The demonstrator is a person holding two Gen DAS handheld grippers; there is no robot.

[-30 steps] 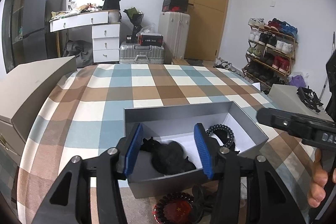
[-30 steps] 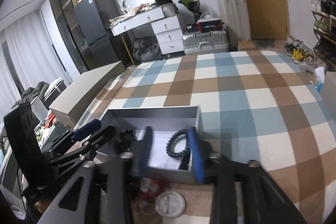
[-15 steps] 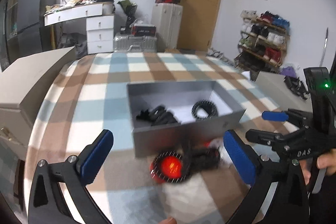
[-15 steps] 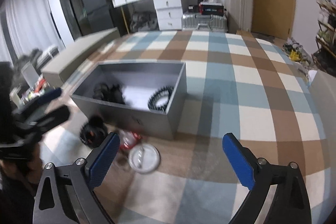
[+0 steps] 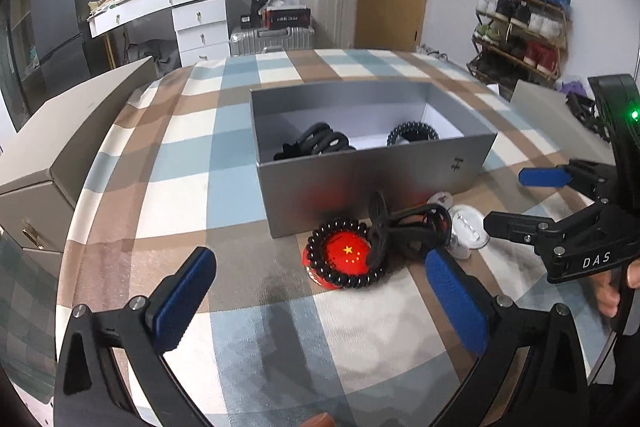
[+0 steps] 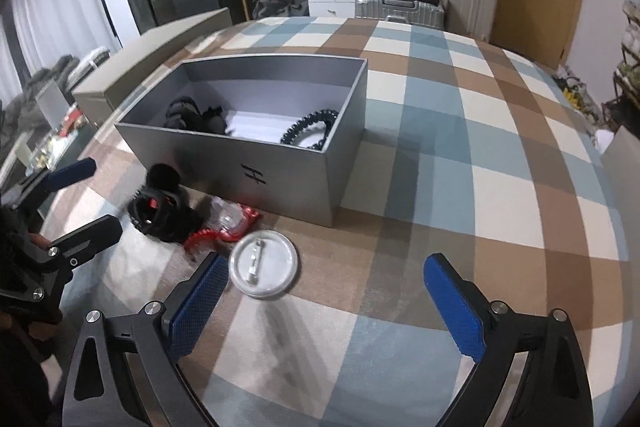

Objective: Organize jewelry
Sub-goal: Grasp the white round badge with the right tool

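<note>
I have both tools over the bed with the blue, brown and white checked cover [image 5: 192,163], each pointing down at it. My left gripper [image 5: 320,299] has its blue-padded fingers [image 5: 182,301] spread wide with nothing between them but the cover; those jaws have just been opening. My right gripper [image 6: 324,311] stands the same way, fingers far apart and empty, its jaws also just opened.

The open grey rectangular cardboard box [image 5: 372,175] sits around the middle of the cover. Inside it, toward its left end, lies a heap of black coiled hair ties [image 5: 320,143], and toward its right end a black beaded bracelet [image 5: 412,133] lies on the white bottom.

The rest of the jewelry is outside, on the cover just in front of the box's near wall. A round red badge with yellow stars [image 5: 346,253] has a black beaded ring [image 5: 352,279] lying around it, and a tangle of black cord or hair bands [image 5: 412,227] overlaps its right side. From the right wrist view I also see a crumpled clear and red wrapper [image 6: 232,223] beside that tangle, and a round white pin badge lying face down [image 6: 264,269], its clasp upward (just beside my right gripper's left finger, apart from it as far as I can tell).

In the left wrist view the right gripper shows at the right edge, gripped by a hand [image 5: 612,291].
</note>
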